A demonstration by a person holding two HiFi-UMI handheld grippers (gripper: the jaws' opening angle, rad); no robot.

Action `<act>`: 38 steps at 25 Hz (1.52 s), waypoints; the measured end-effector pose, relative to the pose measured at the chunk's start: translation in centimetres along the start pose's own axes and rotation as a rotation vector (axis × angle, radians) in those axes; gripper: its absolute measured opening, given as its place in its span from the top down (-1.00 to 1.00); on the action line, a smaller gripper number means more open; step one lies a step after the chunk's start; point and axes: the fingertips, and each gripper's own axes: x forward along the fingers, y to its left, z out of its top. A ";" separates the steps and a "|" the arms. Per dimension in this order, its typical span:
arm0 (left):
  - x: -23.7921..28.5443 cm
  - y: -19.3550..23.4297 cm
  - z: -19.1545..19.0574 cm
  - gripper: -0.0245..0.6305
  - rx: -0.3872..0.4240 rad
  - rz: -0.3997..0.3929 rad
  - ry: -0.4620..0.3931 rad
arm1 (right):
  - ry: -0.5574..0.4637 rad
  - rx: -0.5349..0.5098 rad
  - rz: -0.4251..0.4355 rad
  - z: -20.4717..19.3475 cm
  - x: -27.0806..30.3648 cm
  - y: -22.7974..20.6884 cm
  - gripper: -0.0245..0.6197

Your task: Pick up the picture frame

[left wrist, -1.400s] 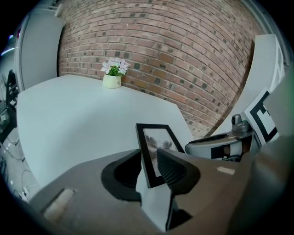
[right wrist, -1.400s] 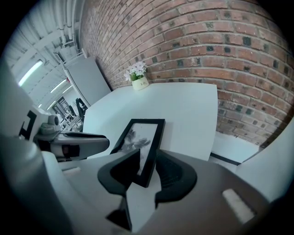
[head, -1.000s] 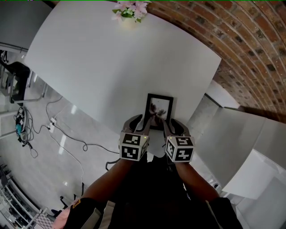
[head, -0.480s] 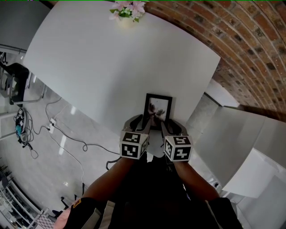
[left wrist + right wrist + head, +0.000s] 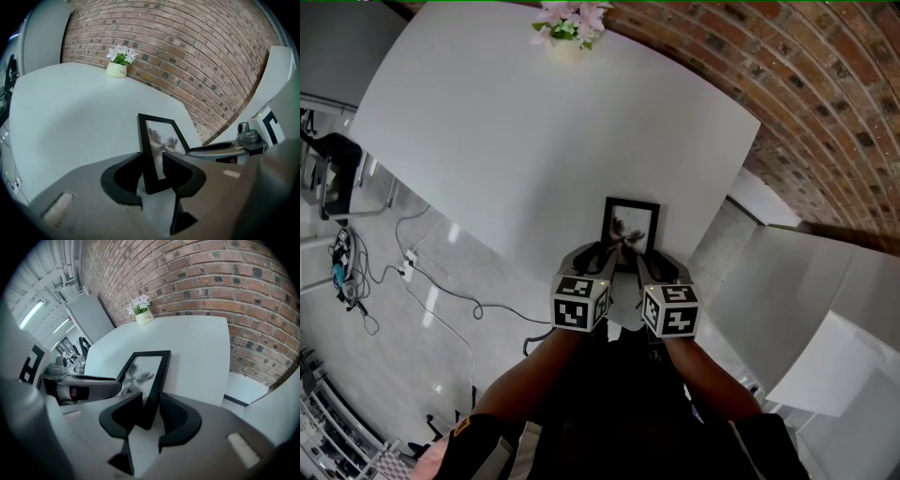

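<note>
left gripper point(image 5: 152, 163): jaws wide, close to their fullest. they have just been opening a little. the left rail of the picture frame point(image 5: 631, 223) stands between them near its lower corner, and i judge it straddled rather than clamped.

right gripper point(image 5: 149, 401): jaws also wide, but they have just been closing. the frame's right rail sits in the gap near the lower corner. the pads are just beside the wood, and no firm pressure can be confirmed from here.

picture frame: black, with a pale print. it appears to lie flat on the white table point(image 5: 534, 122) at the near corner, its lower edge toward the person. against the head views of a second ago it has not shifted or risen, and both grippers sit where they sat.

finding: the approach is complete and both sides are bracketed. the grasp is only beginning, on the right first, and the lift has not started. both pairs of jaws must seat before raising, or the frame may pivot.

surroundings: a small pot of pink flowers point(image 5: 567, 28) stands at the far table edge, well apart from the frame. a brick wall point(image 5: 787, 84) lies beyond.
</note>
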 end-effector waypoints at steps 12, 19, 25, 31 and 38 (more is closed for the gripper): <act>-2.4 -0.6 2.1 0.59 -0.001 0.012 -0.083 | -0.058 -0.036 -0.003 2.4 -2.1 1.0 0.58; -5.9 -1.1 4.6 0.61 -0.028 0.016 -0.173 | -0.154 -0.101 -0.035 5.5 -5.3 3.3 0.61; -10.5 -1.8 6.6 0.62 0.041 0.040 -0.261 | -0.236 -0.102 -0.024 7.0 -8.4 6.2 0.62; -14.7 -2.6 7.0 0.61 0.062 0.041 -0.341 | -0.325 -0.107 -0.039 7.4 -11.8 8.9 0.63; -19.1 -2.4 5.7 0.62 0.068 0.024 -0.395 | -0.394 -0.111 -0.061 6.0 -14.4 12.5 0.64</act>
